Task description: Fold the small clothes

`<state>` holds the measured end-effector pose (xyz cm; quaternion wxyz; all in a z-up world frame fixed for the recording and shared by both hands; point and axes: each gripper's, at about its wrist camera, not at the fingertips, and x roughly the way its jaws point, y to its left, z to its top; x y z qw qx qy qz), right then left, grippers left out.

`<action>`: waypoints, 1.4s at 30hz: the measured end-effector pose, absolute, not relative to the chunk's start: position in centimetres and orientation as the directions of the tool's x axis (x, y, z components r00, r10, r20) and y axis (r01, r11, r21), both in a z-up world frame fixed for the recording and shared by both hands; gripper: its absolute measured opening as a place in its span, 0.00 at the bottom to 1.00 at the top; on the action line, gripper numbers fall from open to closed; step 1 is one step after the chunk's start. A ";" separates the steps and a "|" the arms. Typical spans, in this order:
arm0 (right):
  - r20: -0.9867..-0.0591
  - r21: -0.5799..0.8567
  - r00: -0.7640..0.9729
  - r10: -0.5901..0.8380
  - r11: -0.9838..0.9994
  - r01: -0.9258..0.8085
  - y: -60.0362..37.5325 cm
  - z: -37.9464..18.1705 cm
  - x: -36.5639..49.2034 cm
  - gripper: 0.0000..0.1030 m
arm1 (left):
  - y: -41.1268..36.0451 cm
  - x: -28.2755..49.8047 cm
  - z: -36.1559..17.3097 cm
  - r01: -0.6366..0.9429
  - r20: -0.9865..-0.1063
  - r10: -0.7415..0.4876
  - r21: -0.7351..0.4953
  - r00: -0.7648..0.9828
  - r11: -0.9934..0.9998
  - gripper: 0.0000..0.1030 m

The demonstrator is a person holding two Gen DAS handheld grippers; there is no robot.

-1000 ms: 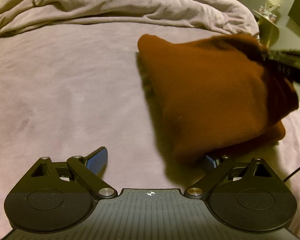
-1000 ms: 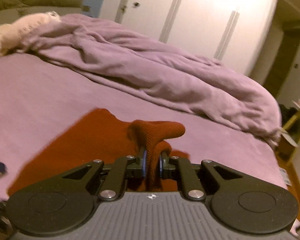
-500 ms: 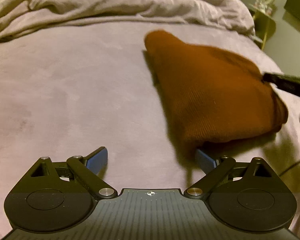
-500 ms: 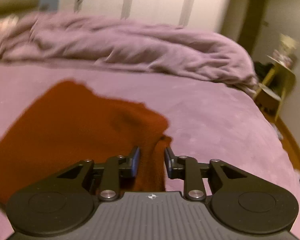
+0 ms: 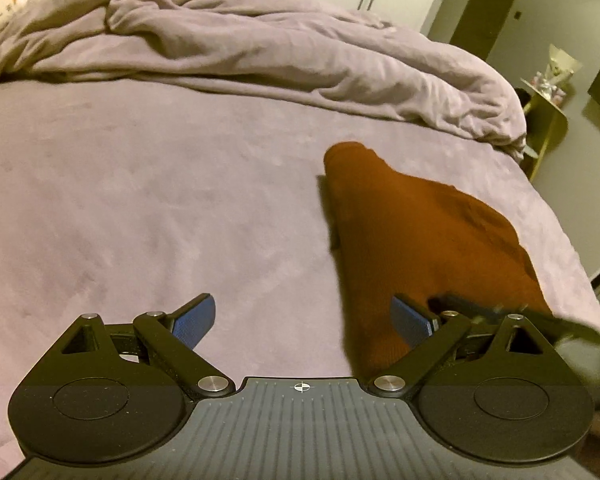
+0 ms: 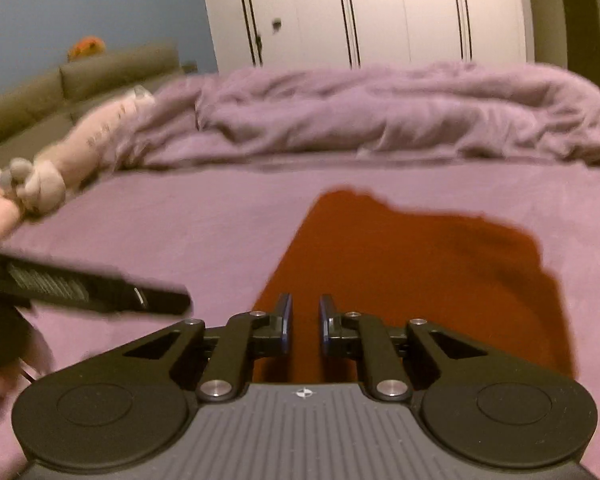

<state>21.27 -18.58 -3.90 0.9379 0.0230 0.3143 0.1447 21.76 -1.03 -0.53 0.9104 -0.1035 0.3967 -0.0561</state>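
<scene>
A rust-brown knitted garment point(image 5: 420, 240) lies folded on the purple bed sheet point(image 5: 140, 200). In the left wrist view my left gripper point(image 5: 304, 320) is wide open and empty, its right finger pad point(image 5: 410, 320) over the garment's near edge. In the right wrist view the garment point(image 6: 412, 264) lies flat just ahead of my right gripper point(image 6: 303, 320), whose jaws stand a little apart with nothing between them. The left gripper's body point(image 6: 92, 288) shows blurred at the left of that view.
A crumpled purple duvet point(image 5: 280, 48) lies across the far side of the bed. A plush toy point(image 6: 72, 160) lies at the far left. White wardrobe doors point(image 6: 360, 12) stand behind. A yellow side table point(image 5: 548, 120) stands off the bed's right edge.
My right gripper opened and let go of the garment, then drew back. The garment dropped flat onto the sheet. The left gripper stayed open and lifted its view.
</scene>
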 end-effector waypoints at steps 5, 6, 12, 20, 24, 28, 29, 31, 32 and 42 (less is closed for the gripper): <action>-0.589 0.162 0.756 0.287 0.958 -0.238 -20.3 -5.1 21.2 0.07 | -1.9 22.4 -1.0 0.036 -0.729 -0.217 -0.255 0.649 0.966 0.95; -0.587 0.171 0.753 0.297 0.955 -0.243 -20.6 -4.5 20.8 0.07 | -1.9 22.4 -1.2 0.040 -0.730 -0.230 -0.268 0.643 0.963 0.95; -0.583 0.051 0.807 0.095 0.995 -0.080 -26.2 -5.0 19.1 0.00 | -3.8 23.5 -1.6 0.088 -0.725 -0.276 -0.286 0.632 0.954 0.95; -0.582 0.097 0.808 0.095 0.994 -0.047 -28.6 -6.1 18.6 0.00 | -6.8 25.6 -4.3 0.138 -0.795 -0.280 -0.245 0.539 0.960 0.97; -0.560 0.128 0.819 0.127 0.990 -0.067 -28.8 -3.6 17.9 0.01 | -5.9 25.2 -3.6 0.139 -0.776 -0.294 -0.262 0.558 0.955 0.97; -0.540 0.107 0.837 0.093 0.993 -0.042 -29.1 -2.7 18.8 0.34 | -4.6 26.0 -2.5 0.105 -0.746 -0.320 -0.322 0.584 0.941 0.96; -0.553 0.108 0.829 0.081 0.994 -0.024 -29.3 -2.9 19.4 0.38 | -4.5 26.2 -2.4 0.097 -0.747 -0.311 -0.317 0.587 0.943 0.96; -0.605 0.110 0.793 0.071 0.994 -0.005 -29.7 -3.9 20.7 0.46 | -4.2 26.8 -2.3 0.089 -0.746 -0.302 -0.312 0.593 0.946 0.96; -0.611 0.108 0.789 0.068 0.994 -0.001 -30.0 -4.4 21.1 0.49 | -4.1 27.1 -2.3 0.092 -0.744 -0.309 -0.318 0.592 0.944 0.96; -0.600 0.547 0.700 0.387 0.837 0.007 -36.1 -6.4 25.4 0.61 | -3.9 32.1 -6.6 0.102 -0.669 -0.577 -0.608 0.468 0.787 0.94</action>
